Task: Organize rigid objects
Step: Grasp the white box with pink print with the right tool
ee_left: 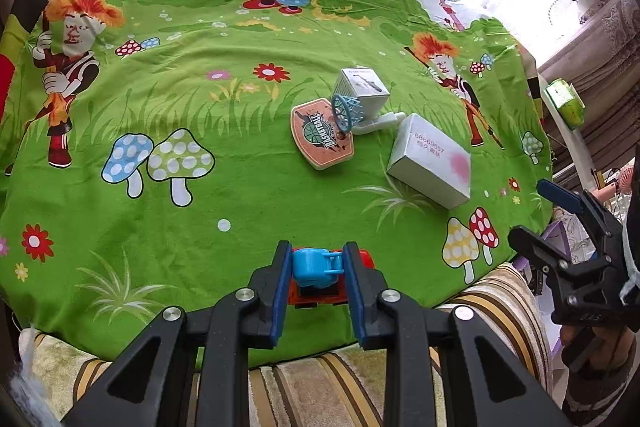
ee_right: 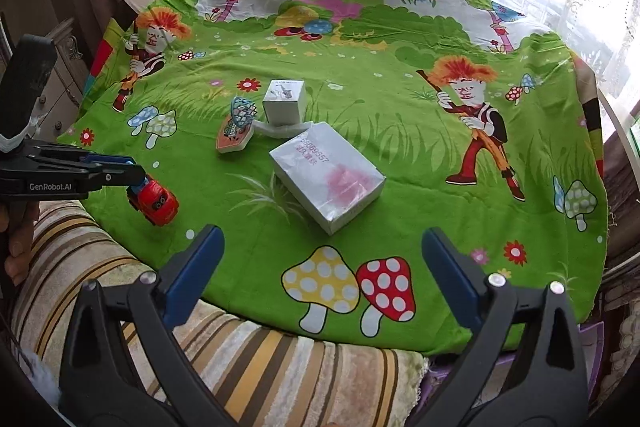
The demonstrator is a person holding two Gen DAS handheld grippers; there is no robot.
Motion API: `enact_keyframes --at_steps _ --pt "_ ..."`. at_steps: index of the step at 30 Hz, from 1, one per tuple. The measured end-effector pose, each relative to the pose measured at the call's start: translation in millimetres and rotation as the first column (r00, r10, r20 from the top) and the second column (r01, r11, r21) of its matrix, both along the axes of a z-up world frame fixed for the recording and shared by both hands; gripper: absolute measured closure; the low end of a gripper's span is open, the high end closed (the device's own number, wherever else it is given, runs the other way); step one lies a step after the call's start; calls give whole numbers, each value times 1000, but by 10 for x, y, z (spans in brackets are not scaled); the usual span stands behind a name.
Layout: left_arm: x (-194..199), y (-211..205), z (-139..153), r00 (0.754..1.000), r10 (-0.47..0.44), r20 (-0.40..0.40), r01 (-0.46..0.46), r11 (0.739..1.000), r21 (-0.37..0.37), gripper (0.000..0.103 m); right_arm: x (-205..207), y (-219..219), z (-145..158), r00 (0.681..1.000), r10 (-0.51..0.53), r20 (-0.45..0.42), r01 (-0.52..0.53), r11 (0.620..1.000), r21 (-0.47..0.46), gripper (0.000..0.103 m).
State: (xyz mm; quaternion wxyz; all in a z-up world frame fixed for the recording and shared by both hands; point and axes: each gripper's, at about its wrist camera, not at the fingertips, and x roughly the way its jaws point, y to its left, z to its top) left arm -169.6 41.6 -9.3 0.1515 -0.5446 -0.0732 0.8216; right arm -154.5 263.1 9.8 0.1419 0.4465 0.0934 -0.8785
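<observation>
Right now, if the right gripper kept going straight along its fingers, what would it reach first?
Probably the large white box, which lies ahead of the open right gripper in its own view. Only bare green cloth lies between them. Depth is uncertain.

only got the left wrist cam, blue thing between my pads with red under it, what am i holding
Observer: A red toy truck with a blue drum; the right wrist view shows its cab and face. The left gripper is shut on it.
Operator: is it off the cloth
Observer: It looks tilted, nose down, close over the green cloth; I cannot tell if it touches.
Operator: right gripper busy?
Observer: No. The right gripper is open and empty, pointing toward the large white box.
</observation>
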Motion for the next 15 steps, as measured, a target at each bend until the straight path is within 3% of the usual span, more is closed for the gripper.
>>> enact_keyframes --at_steps 7,15 --pt "-10 -3 36 1000 3 -16 -3 1000 26 76 -456 -143 -174 987 156 45 -160 982 102 3" --pt "-35 -50 10 1000 15 -12 -14 999 48 76 -771 -219 -482 974 186 131 -202 972 119 3"
